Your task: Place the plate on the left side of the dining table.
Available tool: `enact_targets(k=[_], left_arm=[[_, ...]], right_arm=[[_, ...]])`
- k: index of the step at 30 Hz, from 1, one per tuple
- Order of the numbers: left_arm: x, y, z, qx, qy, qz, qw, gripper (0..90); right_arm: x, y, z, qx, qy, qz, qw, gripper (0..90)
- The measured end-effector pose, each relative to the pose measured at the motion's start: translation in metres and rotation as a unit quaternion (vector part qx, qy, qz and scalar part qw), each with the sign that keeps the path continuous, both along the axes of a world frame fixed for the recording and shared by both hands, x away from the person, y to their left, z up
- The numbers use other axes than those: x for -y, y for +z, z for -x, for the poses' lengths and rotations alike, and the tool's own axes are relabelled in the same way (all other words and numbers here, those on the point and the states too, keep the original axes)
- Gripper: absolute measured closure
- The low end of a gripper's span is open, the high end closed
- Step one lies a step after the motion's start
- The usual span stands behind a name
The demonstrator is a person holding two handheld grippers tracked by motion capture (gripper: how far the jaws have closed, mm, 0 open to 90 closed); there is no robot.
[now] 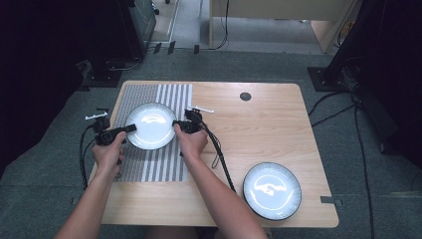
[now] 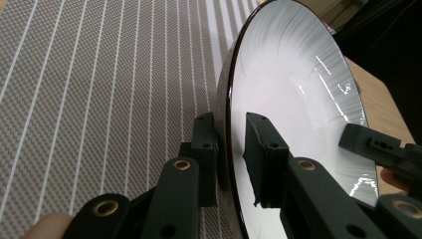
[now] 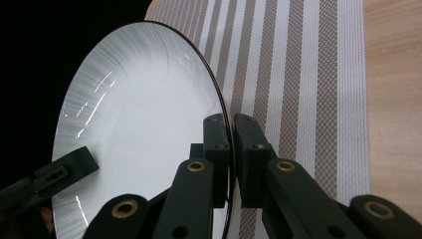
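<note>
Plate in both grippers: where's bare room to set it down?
The held plate hangs over the striped mat, gripped by the left gripper and right gripper. The mat is free. So is the wood between the mat and the right edge. The near-right corner is crowded by the second plate.

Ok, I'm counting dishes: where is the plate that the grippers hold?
In the high view the held plate sits over the striped mat at table left, between the left gripper and right gripper.

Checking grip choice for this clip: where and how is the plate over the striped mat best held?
By its thin rim, from opposite sides. The plate is wide and shallow, so the left gripper and right gripper each pinch an edge, level, one jaw above and one below.
</note>
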State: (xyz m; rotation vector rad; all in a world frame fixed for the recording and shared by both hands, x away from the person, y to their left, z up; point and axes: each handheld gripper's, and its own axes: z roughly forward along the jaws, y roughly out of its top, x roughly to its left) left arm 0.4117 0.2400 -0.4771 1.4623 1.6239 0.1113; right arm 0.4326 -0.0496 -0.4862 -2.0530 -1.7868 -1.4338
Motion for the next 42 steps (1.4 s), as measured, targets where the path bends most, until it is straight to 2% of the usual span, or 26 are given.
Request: enact_targets(k=[3, 4, 5, 8, 9, 10, 11, 15, 20, 24, 25, 27, 29, 33, 34, 35, 36, 38, 39, 41, 42], left_arm=[[0.000, -0.001, -0.014, -0.013, -0.006, -0.016, 0.9998, 73.8], [0.000, -0.001, -0.014, -0.013, -0.006, -0.016, 0.9998, 73.4], [0.000, -0.002, -0.022, -0.022, -0.005, -0.026, 0.9994, 72.9], [-0.001, -0.005, -0.030, -0.033, -0.002, -0.030, 0.9990, 72.0], [-0.001, -0.009, -0.036, -0.047, 0.004, -0.035, 0.9983, 71.4], [-0.001, -0.009, -0.036, -0.047, 0.004, -0.035, 0.9983, 70.7], [0.000, -0.014, -0.040, -0.064, 0.009, -0.043, 0.9970, 69.8], [0.001, -0.021, -0.047, -0.078, 0.007, -0.046, 0.9959, 68.5], [0.000, -0.023, -0.048, -0.077, 0.010, -0.043, 0.9960, 68.9], [-0.001, -0.023, -0.048, -0.079, 0.011, -0.042, 0.9959, 69.7], [-0.002, -0.023, -0.048, -0.078, 0.013, -0.048, 0.9957, 69.8], [-0.005, -0.023, -0.048, -0.082, 0.010, -0.036, 0.9959, 68.2], [-0.011, -0.021, -0.047, -0.083, 0.006, -0.009, 0.9965, 65.5], [-0.020, -0.014, -0.042, -0.064, 0.000, 0.000, 0.9980, 63.3], [-0.020, -0.014, -0.042, -0.064, 0.000, 0.000, 0.9980, 61.9], [-0.027, -0.009, -0.037, -0.046, 0.005, 0.020, 0.9987, 60.2], [-0.031, -0.007, -0.035, -0.038, 0.005, 0.032, 0.9988, 58.8], [-0.037, -0.004, -0.029, -0.015, 0.003, 0.043, 0.9990, 57.5], [-0.039, 0.000, -0.026, -0.008, -0.001, 0.036, 0.9993, 53.5], [-0.039, 0.006, -0.017, 0.009, -0.006, 0.010, 0.9999, 45.0], [-0.038, 0.009, -0.013, 0.018, -0.007, 0.002, 0.9998, 42.0]], right_arm=[[-0.003, 0.000, -0.011, 0.001, -0.003, 0.011, 0.9999, 85.4], [-0.004, 0.000, -0.015, 0.000, -0.003, 0.014, 0.9999, 85.3], [-0.006, -0.002, -0.018, 0.000, -0.004, 0.017, 0.9998, 85.3], [-0.008, -0.004, -0.024, -0.006, -0.006, 0.018, 0.9998, 85.3], [-0.011, -0.009, -0.030, -0.016, -0.008, 0.018, 0.9997, 85.4], [-0.012, -0.011, -0.031, -0.020, -0.010, 0.019, 0.9996, 85.4], [-0.013, -0.014, -0.034, -0.027, -0.010, 0.020, 0.9994, 85.6], [-0.014, -0.021, -0.039, -0.035, -0.014, 0.023, 0.9990, 85.7], [-0.015, -0.026, -0.042, -0.037, -0.016, 0.024, 0.9989, 85.7], [-0.015, -0.027, -0.042, -0.026, -0.007, 0.031, 0.9992, 85.3], [-0.015, -0.026, -0.042, -0.022, -0.004, 0.034, 0.9992, 84.9], [-0.016, -0.026, -0.041, -0.014, -0.002, 0.036, 0.9992, 83.7], [-0.015, -0.027, -0.041, -0.005, -0.001, 0.042, 0.9991, 80.2], [-0.011, -0.028, -0.041, 0.011, 0.005, 0.041, 0.9991, 70.4], [-0.011, -0.028, -0.041, 0.011, 0.005, 0.041, 0.9991, 70.4], [-0.008, -0.026, -0.040, 0.021, 0.005, 0.036, 0.9991, 66.7], [-0.007, -0.025, -0.040, 0.028, 0.003, 0.042, 0.9987, 65.8], [-0.004, -0.022, -0.036, 0.056, -0.001, 0.060, 0.9966, 64.7], [-0.003, -0.020, -0.033, 0.069, -0.004, 0.066, 0.9954, 62.9], [0.000, -0.018, -0.029, 0.095, -0.003, 0.084, 0.9919, 58.8], [0.002, -0.017, -0.026, 0.100, 0.000, 0.089, 0.9910, 56.4]])
